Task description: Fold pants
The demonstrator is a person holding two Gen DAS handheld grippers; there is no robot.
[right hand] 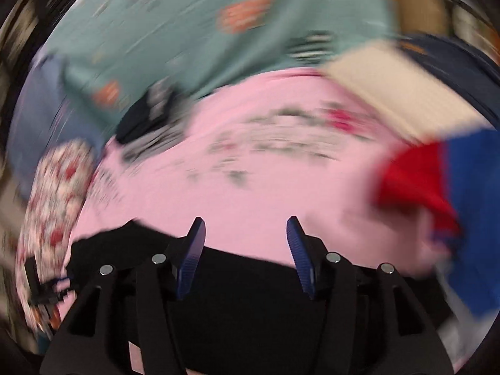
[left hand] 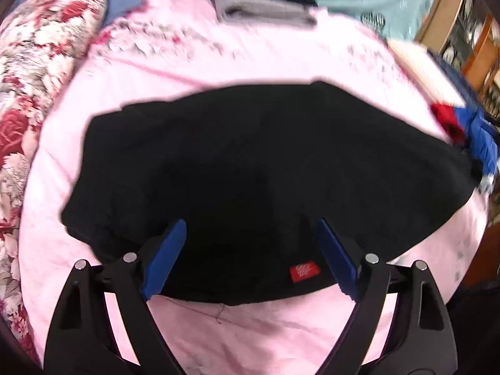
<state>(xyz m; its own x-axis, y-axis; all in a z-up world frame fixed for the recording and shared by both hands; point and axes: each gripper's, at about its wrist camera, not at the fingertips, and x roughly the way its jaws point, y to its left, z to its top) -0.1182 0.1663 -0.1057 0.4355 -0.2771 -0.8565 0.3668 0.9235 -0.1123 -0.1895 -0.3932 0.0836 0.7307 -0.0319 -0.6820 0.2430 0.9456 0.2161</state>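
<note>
My left claw (left hand: 250, 237) is spread wide over the black pants (left hand: 250, 162), which lie folded on the pink bedsheet (left hand: 250, 56) just ahead. My right claw (right hand: 246, 234) is spread too, above the pants' (right hand: 250, 297) far edge; that view is blurred.

Black hand-held gripper (left hand: 250, 228) frames, blue ridged pads (left hand: 165, 259), silver pins.

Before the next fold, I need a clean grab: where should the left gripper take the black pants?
Probably the near hem of the black pants, beside the red label, coming in low from the near side. That edge lies flat on the pink sheet between the left gripper fingers, which are open.
</note>
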